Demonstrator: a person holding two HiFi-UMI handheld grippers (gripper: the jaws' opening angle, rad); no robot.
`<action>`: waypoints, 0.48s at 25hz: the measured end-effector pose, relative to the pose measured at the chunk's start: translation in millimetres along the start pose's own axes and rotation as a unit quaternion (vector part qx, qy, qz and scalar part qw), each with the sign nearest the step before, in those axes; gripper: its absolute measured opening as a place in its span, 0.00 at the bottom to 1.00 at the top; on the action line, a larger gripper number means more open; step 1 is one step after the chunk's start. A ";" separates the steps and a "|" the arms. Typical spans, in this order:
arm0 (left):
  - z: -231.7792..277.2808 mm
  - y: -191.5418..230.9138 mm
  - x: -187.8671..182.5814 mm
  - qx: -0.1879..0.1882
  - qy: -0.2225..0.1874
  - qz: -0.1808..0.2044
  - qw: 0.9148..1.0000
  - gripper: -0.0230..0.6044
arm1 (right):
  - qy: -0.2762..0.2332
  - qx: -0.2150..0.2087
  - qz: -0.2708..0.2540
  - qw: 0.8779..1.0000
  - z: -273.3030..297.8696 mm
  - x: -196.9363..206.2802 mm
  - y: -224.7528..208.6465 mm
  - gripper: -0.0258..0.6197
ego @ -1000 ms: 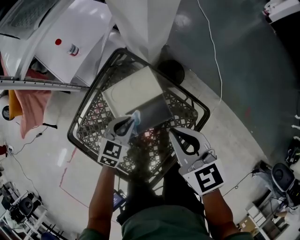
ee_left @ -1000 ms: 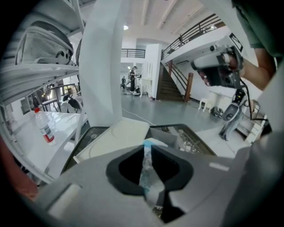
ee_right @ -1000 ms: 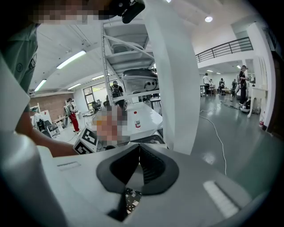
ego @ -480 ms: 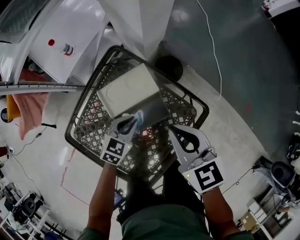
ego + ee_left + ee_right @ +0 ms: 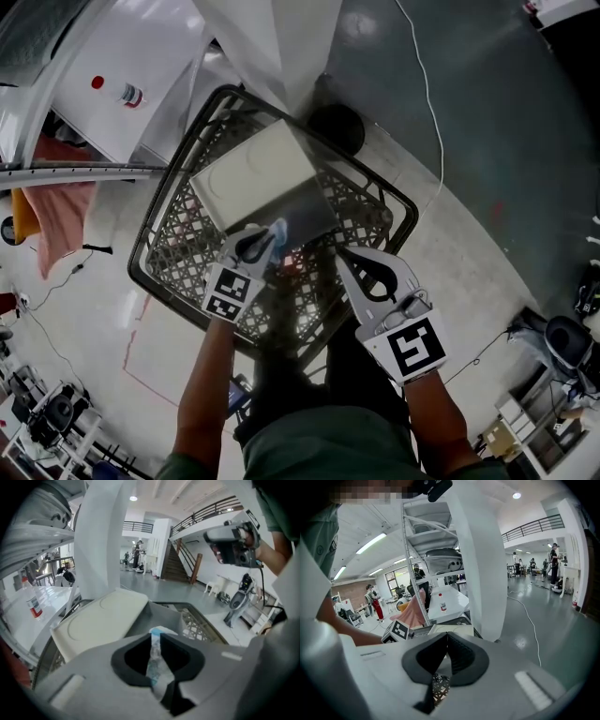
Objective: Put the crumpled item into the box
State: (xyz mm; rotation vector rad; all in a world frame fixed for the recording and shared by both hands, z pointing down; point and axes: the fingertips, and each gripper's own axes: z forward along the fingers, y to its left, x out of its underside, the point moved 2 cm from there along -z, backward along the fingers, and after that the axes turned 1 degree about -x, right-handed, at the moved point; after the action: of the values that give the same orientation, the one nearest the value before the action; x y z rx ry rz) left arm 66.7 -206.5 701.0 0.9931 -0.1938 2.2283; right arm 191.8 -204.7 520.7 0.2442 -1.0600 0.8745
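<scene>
Mostly hidden, the crumpled item (image 5: pixel 154 657) is pinched in the left claw (image 5: pixel 155 638); right claw (image 5: pixel 446 635) closed, empty.

The black lattice plastic basket (image 5: pixel 183 248) stands on the floor before a white square column (image 5: pixel 272 47). In its far half sits the grey open box (image 5: pixel 314 214), with its white flat lid (image 5: pixel 251 173) on the left. The crumpled pale plastic item (image 5: pixel 278 230), between the left gripper's (image 5: pixel 272 239) jaws, is over the box's near edge, and the right gripper (image 5: pixel 342 258) is to its right over the basket.
</scene>
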 end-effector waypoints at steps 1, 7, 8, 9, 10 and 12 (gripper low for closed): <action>0.6 0.0 0.8 0.000 0.000 -0.001 1.000 0.12 | 0.002 0.000 0.001 1.000 0.2 1.0 0.3 0.05; 2.3 2.1 3.2 0.004 -0.001 -0.007 1.000 0.14 | 0.007 -0.004 0.001 1.000 3.6 2.7 2.0 0.05; 1.8 2.1 2.7 0.005 -0.002 -0.009 1.000 0.14 | 0.008 -0.004 0.001 1.000 4.0 2.4 2.5 0.05; 1.1 2.1 2.2 0.007 -0.003 -0.009 1.000 0.14 | 0.009 -0.004 0.002 1.000 4.4 2.2 3.2 0.05; 0.4 2.0 1.7 0.009 -0.003 -0.010 1.000 0.14 | 0.010 -0.005 0.002 1.000 4.9 2.2 4.1 0.05; -1.0 1.4 1.1 0.013 -0.004 -0.009 1.000 0.15 | 0.012 -0.007 0.002 1.000 6.1 2.4 6.4 0.05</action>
State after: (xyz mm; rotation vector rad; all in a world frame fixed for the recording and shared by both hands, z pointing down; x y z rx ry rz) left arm 64.6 -206.6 701.2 1.0142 -0.1592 2.2160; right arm 183.7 -202.7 524.3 0.2186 -1.0440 0.8706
